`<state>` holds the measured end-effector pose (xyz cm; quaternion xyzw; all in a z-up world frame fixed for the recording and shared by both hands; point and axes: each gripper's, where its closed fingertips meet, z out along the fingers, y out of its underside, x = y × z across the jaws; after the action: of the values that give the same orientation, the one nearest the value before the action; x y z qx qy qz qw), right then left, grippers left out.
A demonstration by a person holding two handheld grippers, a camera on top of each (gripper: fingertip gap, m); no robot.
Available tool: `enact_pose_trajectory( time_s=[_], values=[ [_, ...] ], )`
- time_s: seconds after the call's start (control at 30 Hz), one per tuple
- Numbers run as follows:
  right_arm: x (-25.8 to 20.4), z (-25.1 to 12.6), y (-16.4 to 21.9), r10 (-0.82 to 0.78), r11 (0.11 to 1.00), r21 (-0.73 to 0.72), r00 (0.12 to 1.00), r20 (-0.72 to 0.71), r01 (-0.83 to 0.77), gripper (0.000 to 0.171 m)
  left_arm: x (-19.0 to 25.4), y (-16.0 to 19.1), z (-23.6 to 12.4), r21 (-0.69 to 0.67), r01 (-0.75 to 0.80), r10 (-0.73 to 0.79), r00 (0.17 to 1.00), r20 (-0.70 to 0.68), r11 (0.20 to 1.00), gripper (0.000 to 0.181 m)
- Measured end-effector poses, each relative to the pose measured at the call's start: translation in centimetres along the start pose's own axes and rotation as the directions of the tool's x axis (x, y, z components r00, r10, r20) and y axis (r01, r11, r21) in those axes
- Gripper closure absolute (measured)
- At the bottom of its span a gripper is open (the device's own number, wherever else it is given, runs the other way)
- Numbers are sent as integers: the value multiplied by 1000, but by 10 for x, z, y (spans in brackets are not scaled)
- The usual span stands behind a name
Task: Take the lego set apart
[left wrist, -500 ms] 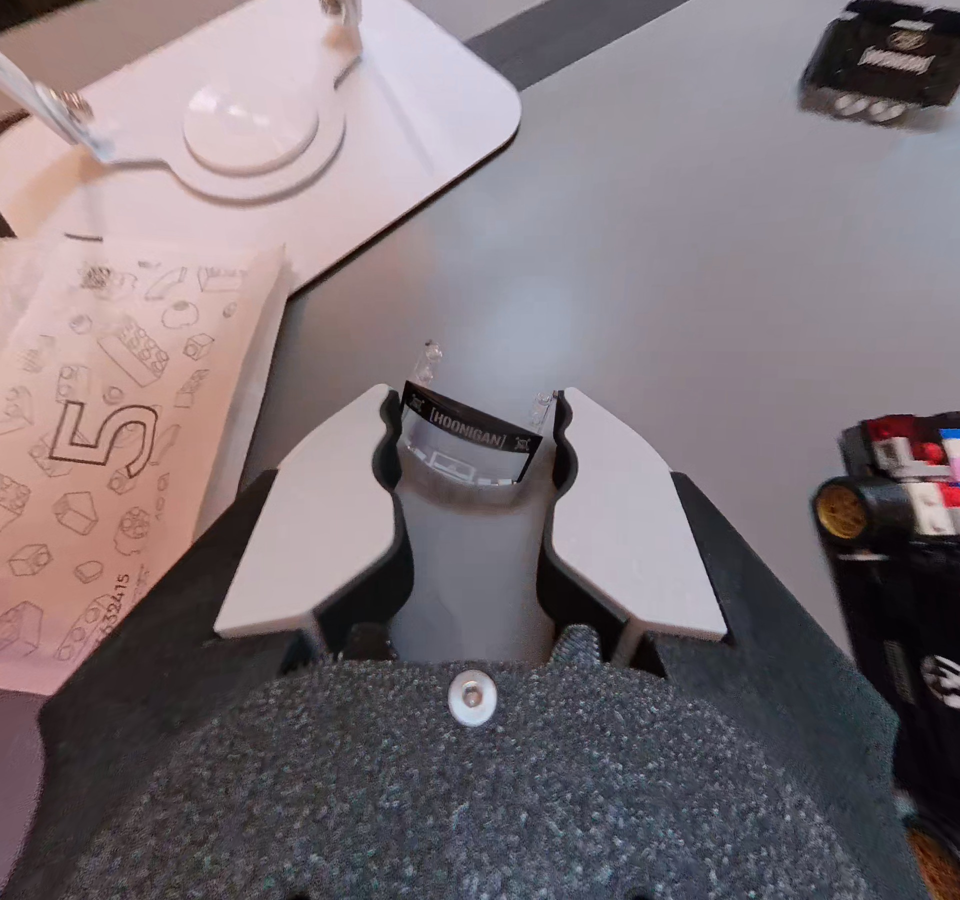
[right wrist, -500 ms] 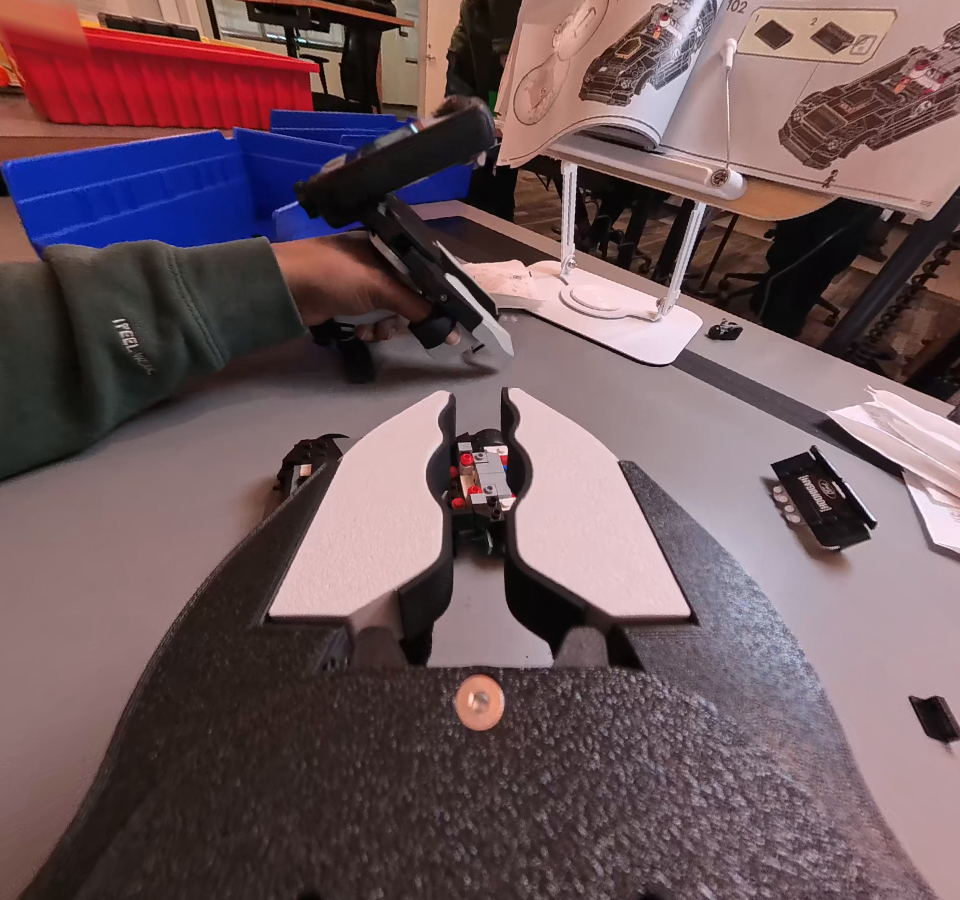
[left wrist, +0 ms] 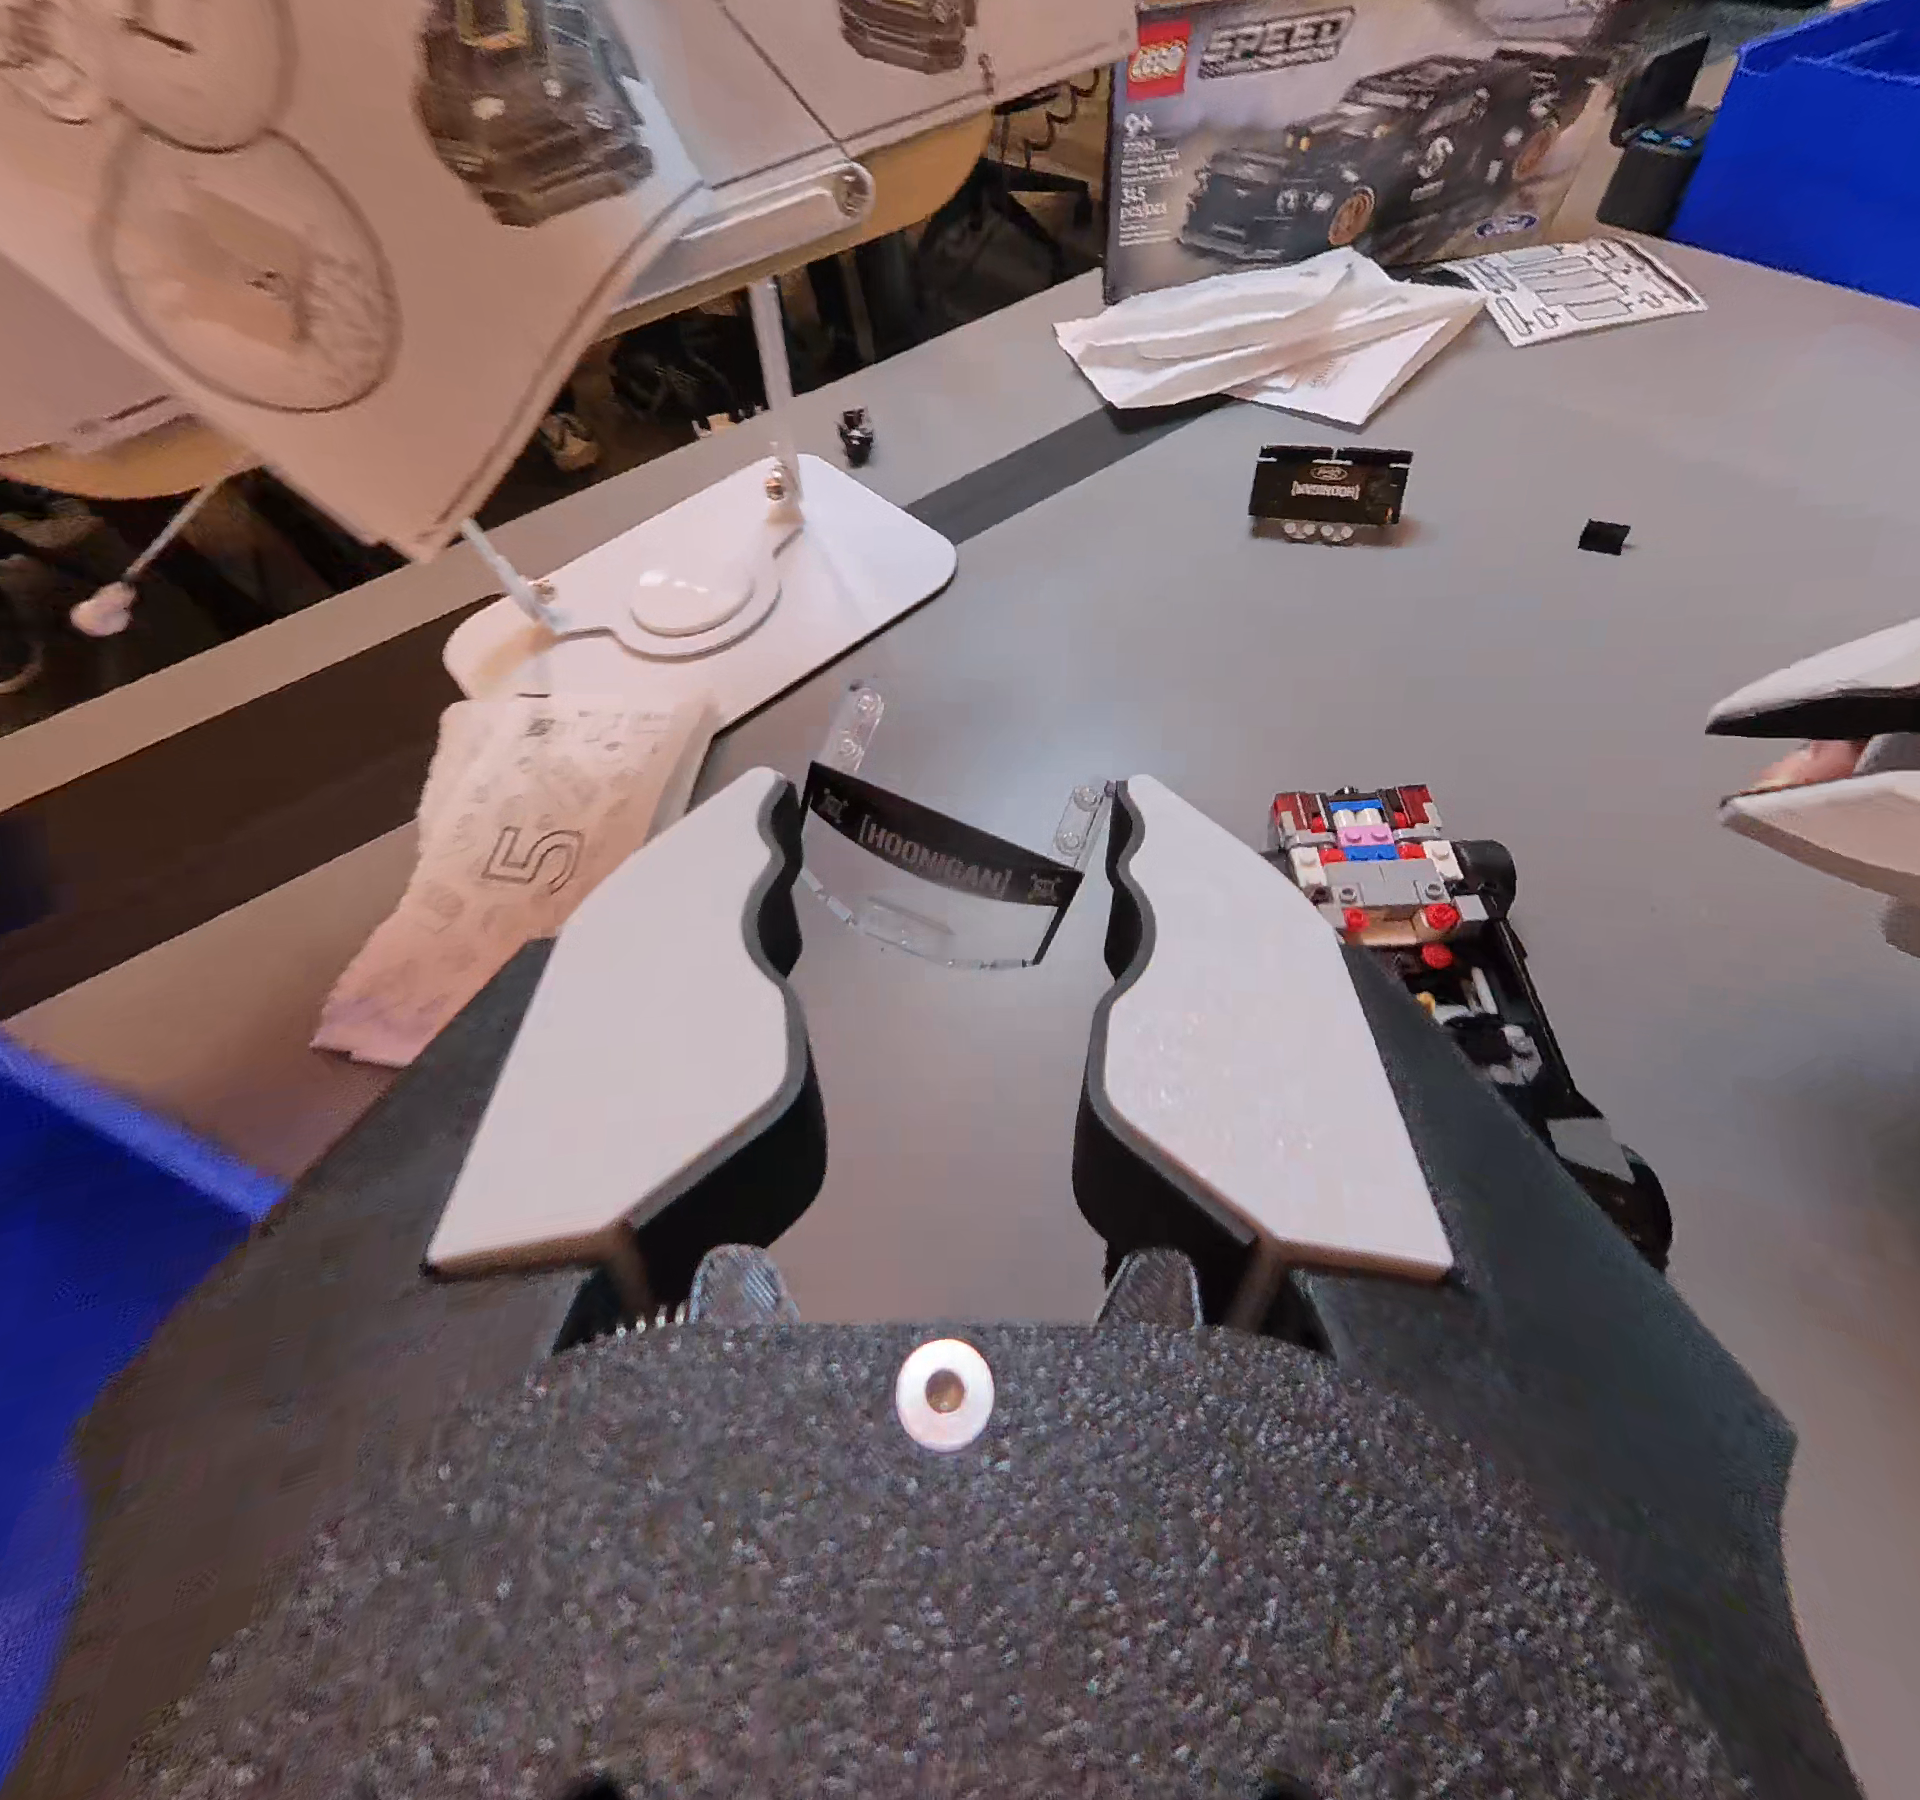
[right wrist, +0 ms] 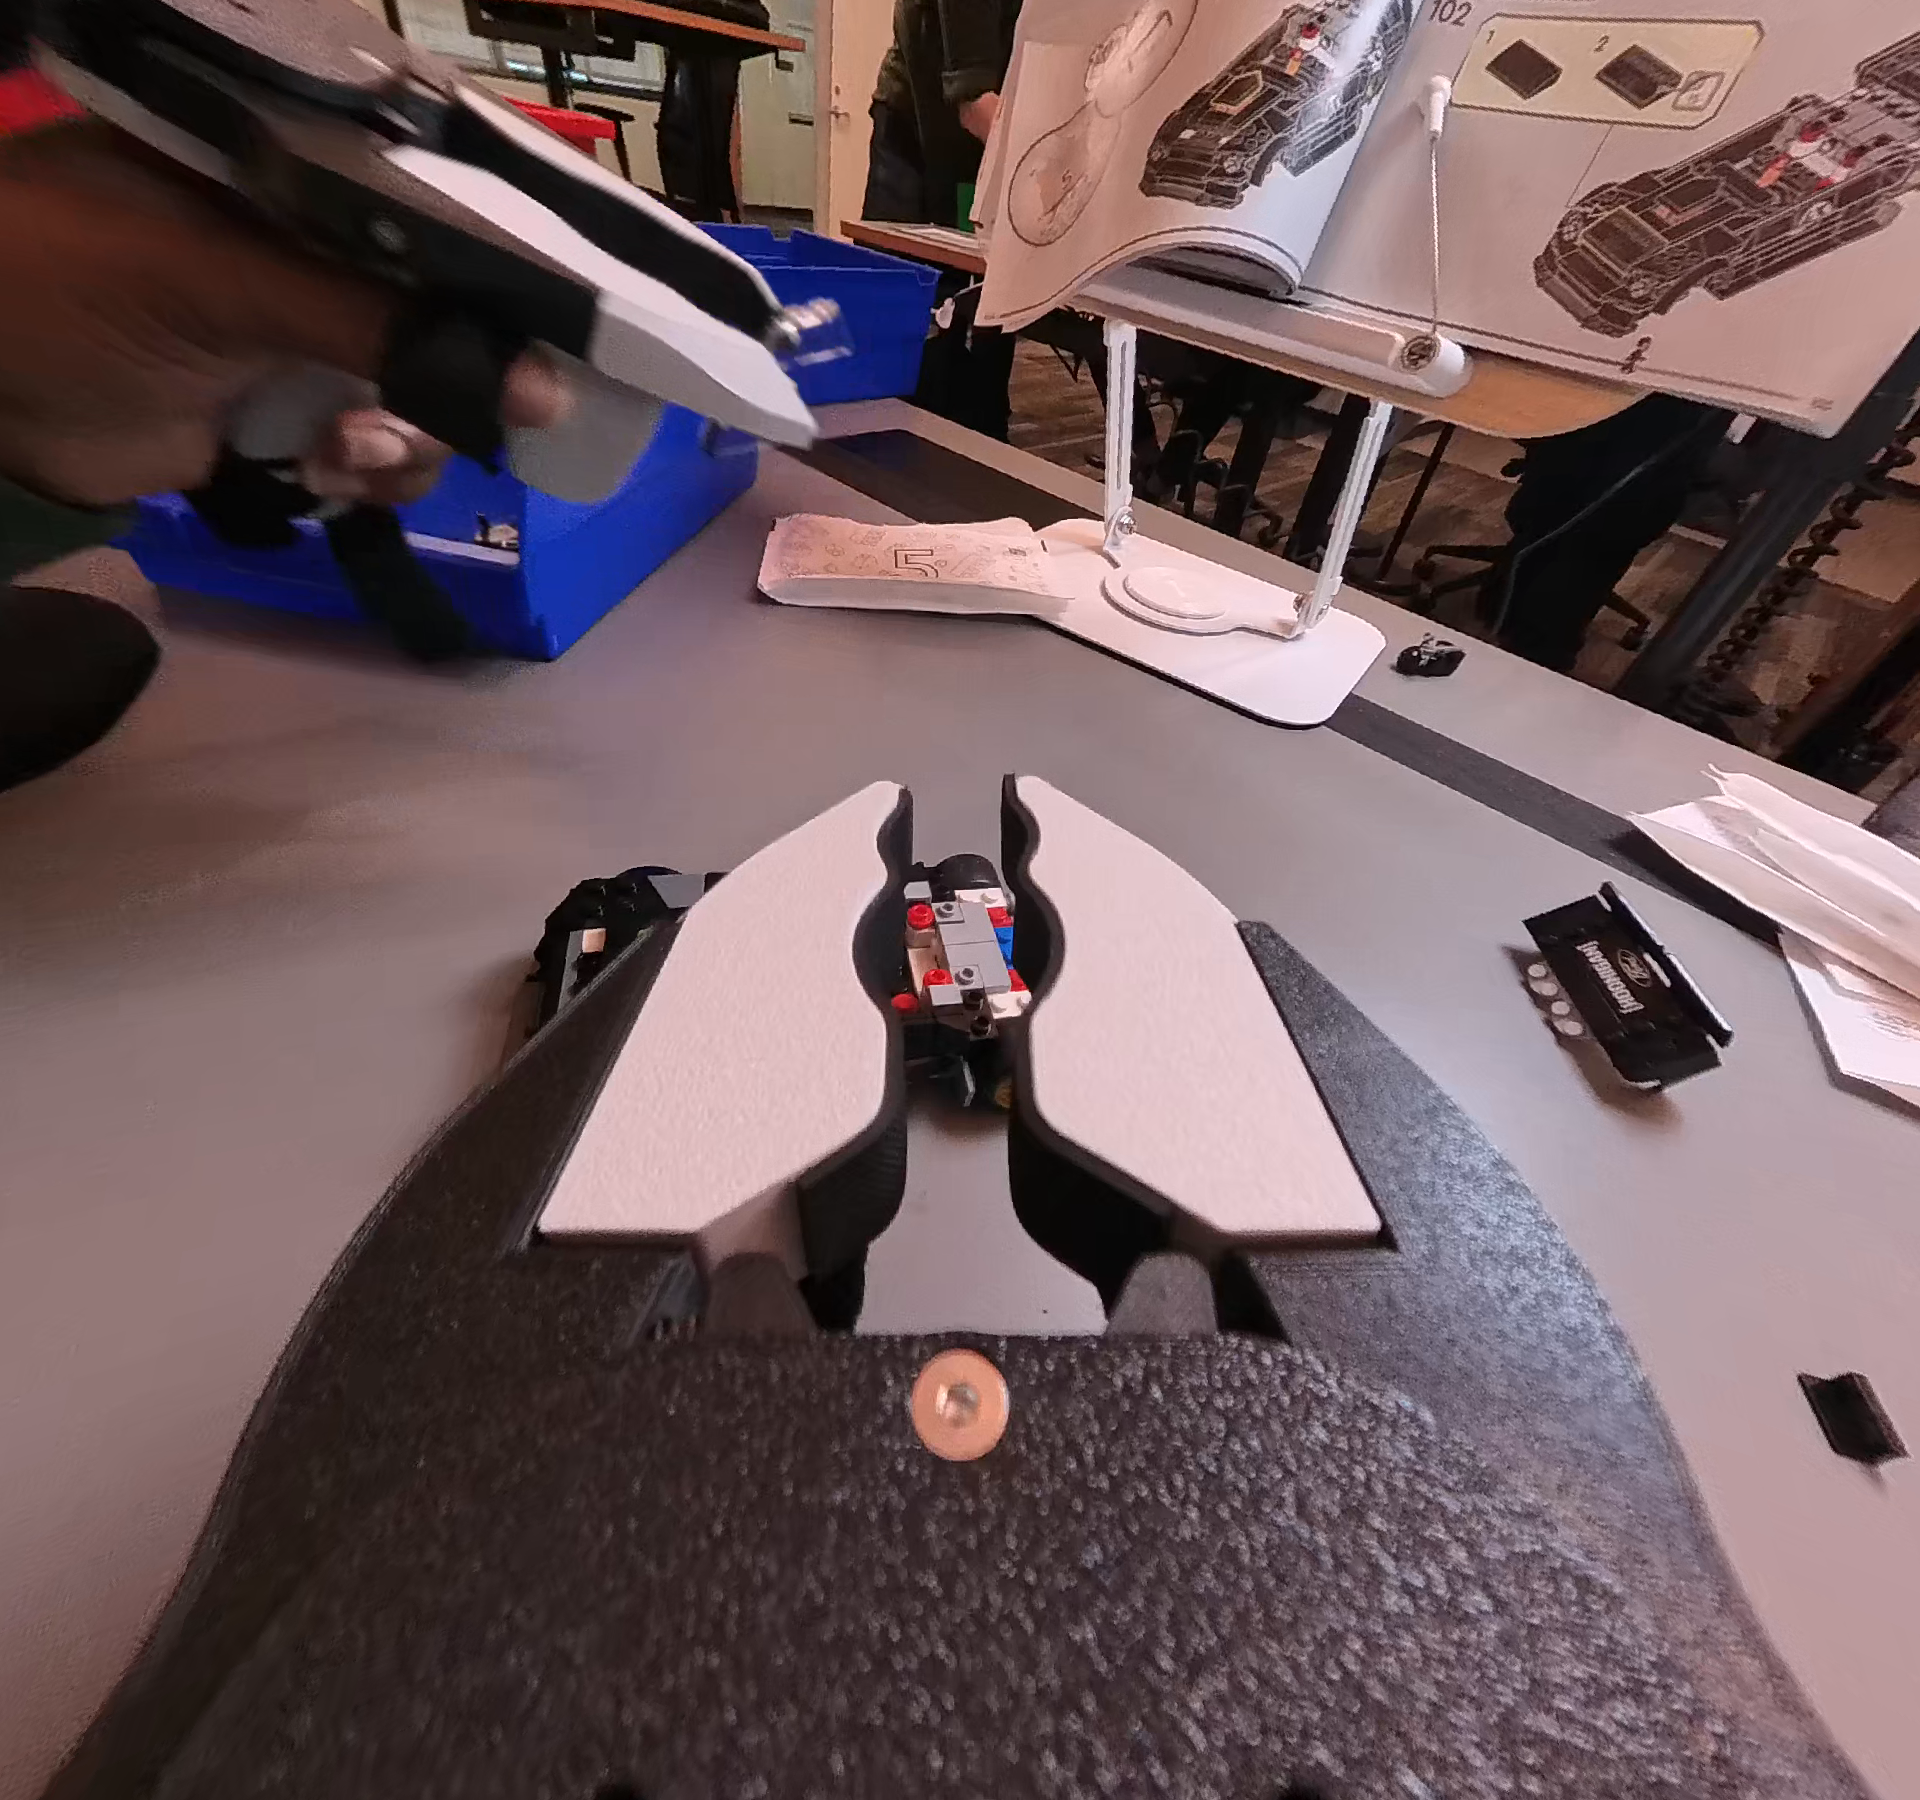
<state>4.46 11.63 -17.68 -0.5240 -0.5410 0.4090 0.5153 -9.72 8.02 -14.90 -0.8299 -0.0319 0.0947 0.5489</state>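
Clear windshield (left wrist: 935, 893) now lifted (car (right wrist: 961, 971) clamped)

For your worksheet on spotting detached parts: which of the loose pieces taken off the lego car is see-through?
The windscreen piece, held between the fingers of the left hand-held gripper, is clear. The roof panel and the small tile, both lying on the table, are solid black.
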Motion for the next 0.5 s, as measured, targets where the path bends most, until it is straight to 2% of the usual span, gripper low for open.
enact_pose_trajectory(
  time_s=[0.2,0.5],
  values=[
    [1,3,6,-8,1000,-18,1000,-11,8,155,-13,31,-40,-15,73,-73,997,41,997,125],
    [4,7,14,-1,999,-42,999,-34,-1,155,-4,90,-59,-47,139,-133,984,115,989,125]
  ],
)
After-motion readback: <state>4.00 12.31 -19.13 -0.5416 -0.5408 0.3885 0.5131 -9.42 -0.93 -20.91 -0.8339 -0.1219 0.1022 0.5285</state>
